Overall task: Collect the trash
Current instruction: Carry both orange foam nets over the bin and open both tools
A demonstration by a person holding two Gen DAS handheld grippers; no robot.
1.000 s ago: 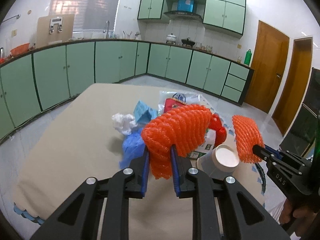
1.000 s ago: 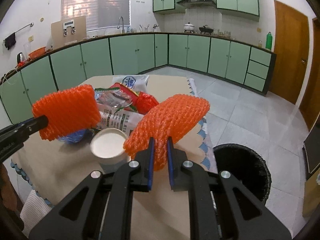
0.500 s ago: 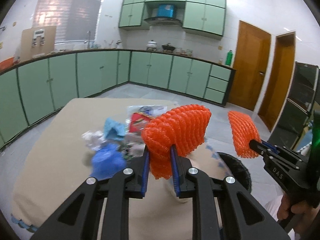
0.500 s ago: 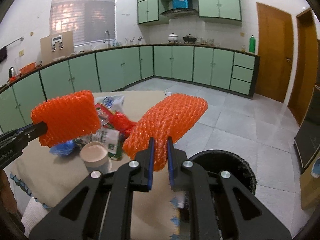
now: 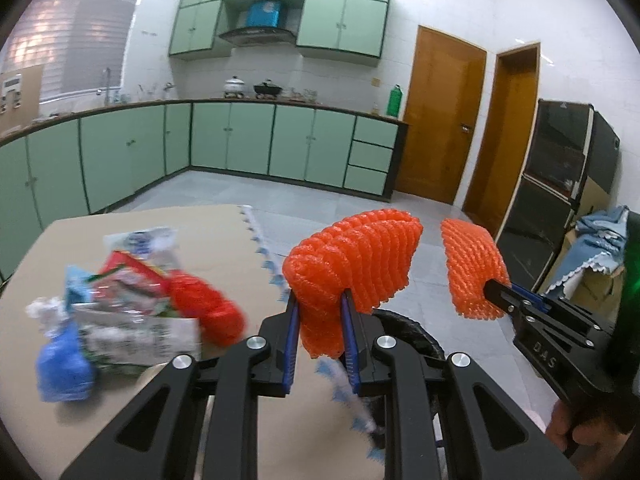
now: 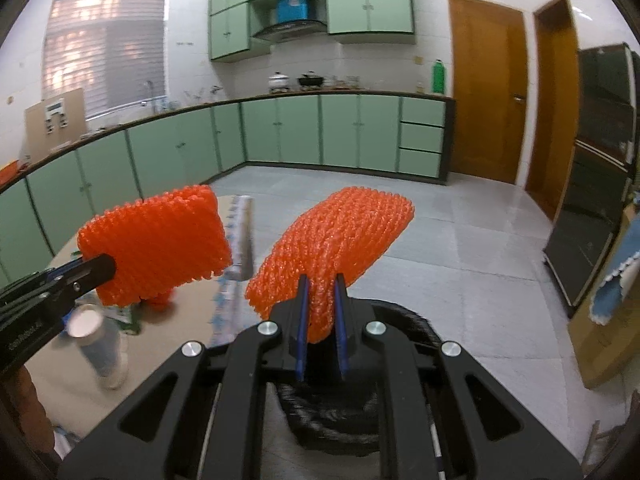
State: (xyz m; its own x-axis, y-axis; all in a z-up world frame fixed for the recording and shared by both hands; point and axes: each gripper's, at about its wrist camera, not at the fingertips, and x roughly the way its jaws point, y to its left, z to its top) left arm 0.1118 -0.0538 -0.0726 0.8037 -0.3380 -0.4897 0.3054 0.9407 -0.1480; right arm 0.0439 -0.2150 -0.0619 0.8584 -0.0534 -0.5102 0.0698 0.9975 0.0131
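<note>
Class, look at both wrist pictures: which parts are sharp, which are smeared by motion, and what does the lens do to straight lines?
Left wrist view: the left gripper and its orange foam net are sharp; the trash pile on the table is motion-smeared. Right wrist view: the right gripper is crisp, the paper cup blurred. In both views, the fisheye bows the cabinets and darkens the corners.

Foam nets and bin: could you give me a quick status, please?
Left hand-held gripper shut on orange foam net. Right hand-held gripper shut on second foam net, above black bin. Nothing blocking bin.
</note>
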